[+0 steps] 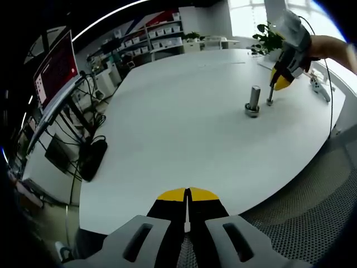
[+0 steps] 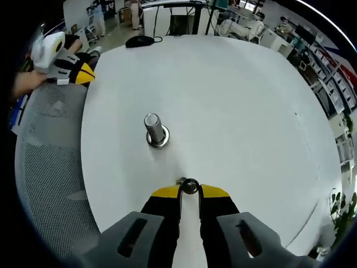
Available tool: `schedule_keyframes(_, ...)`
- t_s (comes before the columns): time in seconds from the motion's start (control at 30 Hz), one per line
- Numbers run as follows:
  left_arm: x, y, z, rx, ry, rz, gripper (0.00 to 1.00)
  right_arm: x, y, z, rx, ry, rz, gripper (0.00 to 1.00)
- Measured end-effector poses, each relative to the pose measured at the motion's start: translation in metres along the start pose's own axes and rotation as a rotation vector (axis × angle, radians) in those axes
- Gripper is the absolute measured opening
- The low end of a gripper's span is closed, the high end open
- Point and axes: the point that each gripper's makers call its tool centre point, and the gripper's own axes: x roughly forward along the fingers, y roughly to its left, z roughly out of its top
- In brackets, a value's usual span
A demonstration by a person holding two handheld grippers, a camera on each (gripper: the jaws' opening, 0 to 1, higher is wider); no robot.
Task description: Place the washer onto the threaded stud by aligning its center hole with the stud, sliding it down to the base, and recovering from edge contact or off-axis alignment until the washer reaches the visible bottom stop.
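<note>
1. The washer (image 2: 189, 186) is sitting pinched between the tips of the right gripper (image 2: 189, 191), seen edge-up with its hole facing the camera in the right gripper view. In the left gripper view it is showing as a small dark ring (image 1: 270, 102) under the yellow tips, low against the table, though I cannot tell whether it is touching.

2. The right tongs are pinching the washer, jaws drawn nearly together around it.

3. The stud (image 2: 154, 128) is standing upright on its round base near the middle of the white table (image 2: 240, 106), apart from the washer, with nothing threaded on it yet. In the left gripper view the stud (image 1: 254, 99) is standing just beside the held washer.

4. Judging from this, the carrying step is under way: the washer is gripped but not yet brought over the stud.

5. The next move is calling for lifting the washer above the top of the stud, turning it flat so the hole is facing down, centring it on the axis, then lowering it to the base.

6. The left gripper (image 1: 188, 195) is hovering at the table's near edge, well apart from the stud, its tongs pressed together on nothing.

7. A mesh chair seat (image 2: 53, 162) is lying beside the table edge.
</note>
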Motion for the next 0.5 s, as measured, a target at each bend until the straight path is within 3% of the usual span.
schedule_keyframes(0.5,0.0,-0.0003,0.0002,0.0,0.0,-0.002,0.0,0.0091,0.0007,-0.0002,-0.026,0.037,0.025,0.13)
